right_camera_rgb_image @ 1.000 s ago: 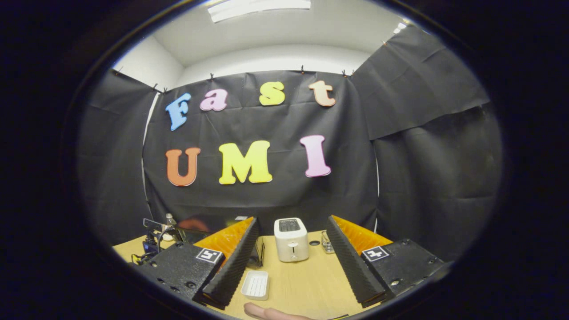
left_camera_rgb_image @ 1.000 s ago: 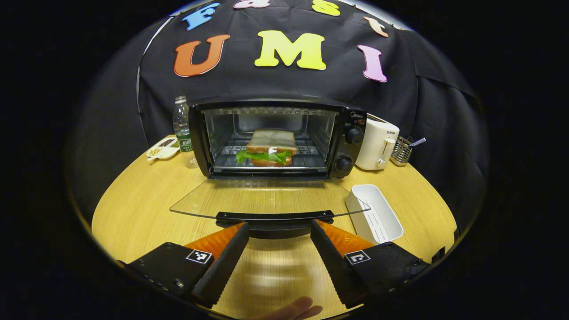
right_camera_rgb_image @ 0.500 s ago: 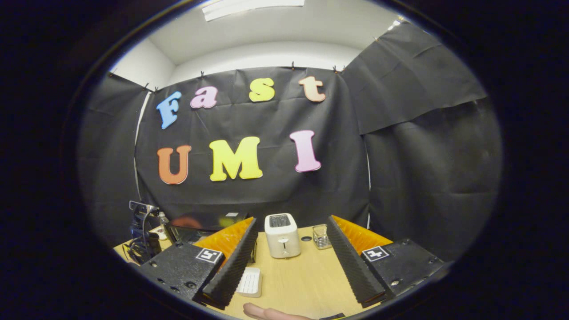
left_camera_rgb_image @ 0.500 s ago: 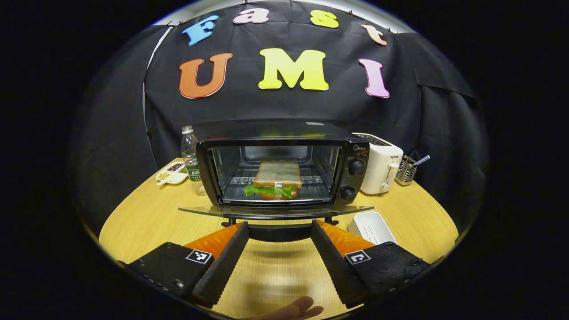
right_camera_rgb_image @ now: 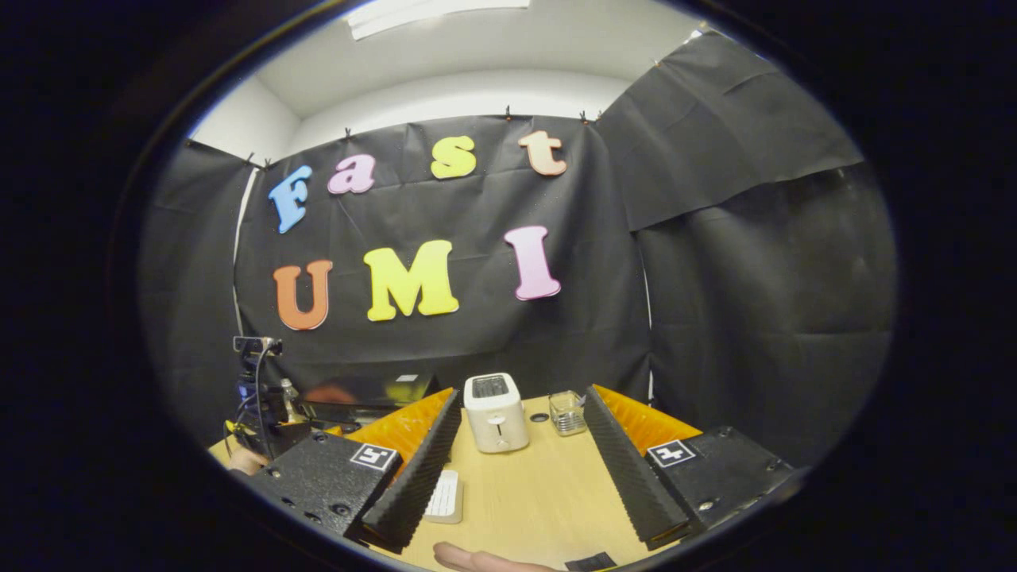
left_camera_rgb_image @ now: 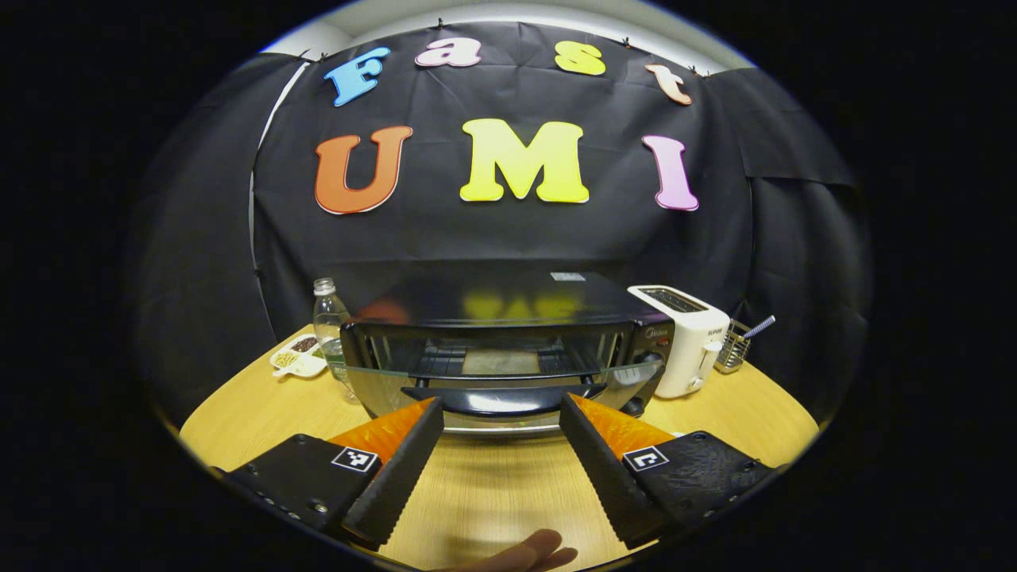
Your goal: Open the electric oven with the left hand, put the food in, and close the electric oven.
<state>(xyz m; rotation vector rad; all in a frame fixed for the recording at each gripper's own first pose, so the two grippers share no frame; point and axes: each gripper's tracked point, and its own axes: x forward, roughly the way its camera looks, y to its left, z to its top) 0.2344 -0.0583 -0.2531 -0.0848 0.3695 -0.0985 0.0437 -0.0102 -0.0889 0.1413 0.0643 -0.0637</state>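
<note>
Left hand-held gripper [left_camera_rgb_image: 499, 425] sits spread wide, low over the table [left_camera_rgb_image: 254, 405], right in front of the oven [left_camera_rgb_image: 508, 349]. Fingers flank the oven door handle [left_camera_rgb_image: 502, 395] but whether they touch it can't be told; nothing pinched. Oven door [left_camera_rgb_image: 500, 381] is tilted partway up, glass edge running across the opening, not shut. Sandwich [left_camera_rgb_image: 499, 362] lies on the rack inside, seen dimly through the glass. White toaster [left_camera_rgb_image: 690, 340] stands just right of the oven, a wire holder with a utensil [left_camera_rgb_image: 735, 343] beyond it. Water bottle [left_camera_rgb_image: 327, 318] and a small snack dish [left_camera_rgb_image: 297, 359] sit at the oven's left. A fingertip [left_camera_rgb_image: 524, 552] shows at the bottom edge. In the right gripper view, right hand-held gripper [right_camera_rgb_image: 516, 461] is also spread, holding nothing, raised over the table with the toaster [right_camera_rgb_image: 496, 411] and a glass cup [right_camera_rgb_image: 567, 412] ahead between its fingers, a white tray [right_camera_rgb_image: 445, 496] near its left finger, oven top [right_camera_rgb_image: 373, 391] at left.
</note>
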